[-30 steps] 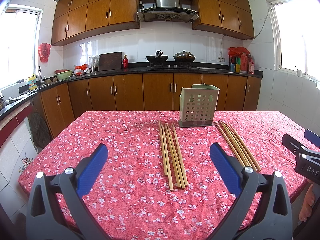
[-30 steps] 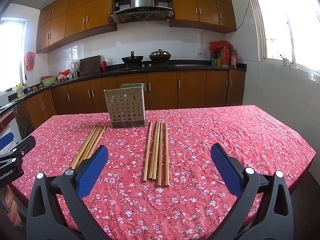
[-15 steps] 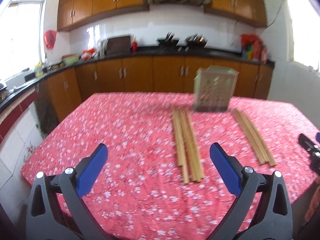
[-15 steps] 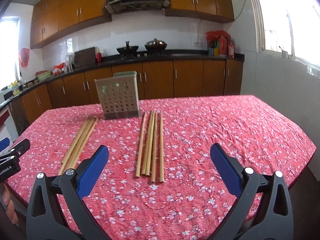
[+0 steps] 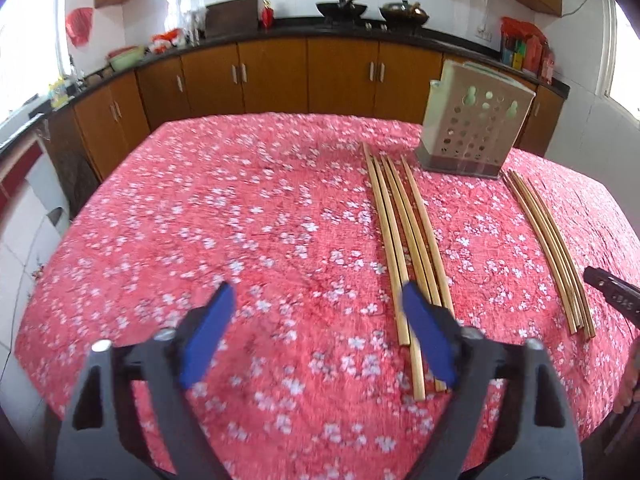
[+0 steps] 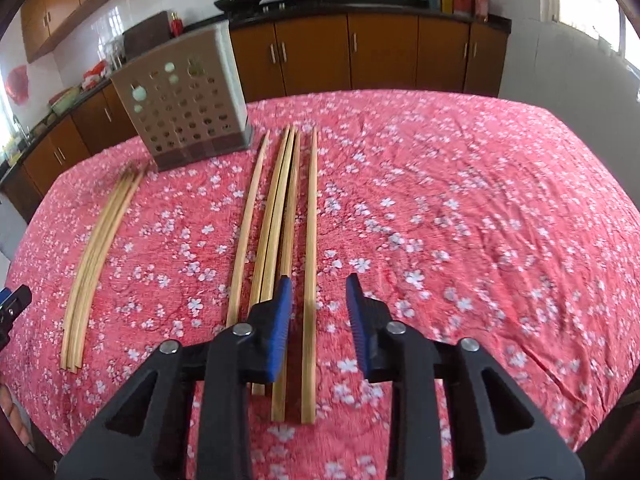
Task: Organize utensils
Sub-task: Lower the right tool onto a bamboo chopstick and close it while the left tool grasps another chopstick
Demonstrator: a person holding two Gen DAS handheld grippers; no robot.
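Two bundles of long pale wooden chopsticks lie on a table covered by a red cloth printed with small white blossoms point(image 5: 240, 216), the largest thing in both views. Behind it runs a row of brown wooden kitchen cabinets point(image 5: 272, 76) under a dark counter. At the far side of the table stands a grey-green perforated plastic utensil holder point(image 5: 474, 120), upright, between the far ends of the two bundles.

In the left wrist view, the left bundle of chopsticks point(image 5: 404, 224) stretches from beside the holder toward the camera. The left gripper point(image 5: 318, 328), black with blue pads, is closing over bare cloth just left of that bundle; nothing lies between its jaws, and its right pad covers the near ends of some sticks.

In the right wrist view, the right bundle of chopsticks point(image 6: 280, 216) lies spread in front of the holder's right side. The right gripper point(image 6: 318, 312) is closing with its jaws narrow, and the rightmost single chopstick point(image 6: 311, 240) runs between the pads, which do not yet press on it.
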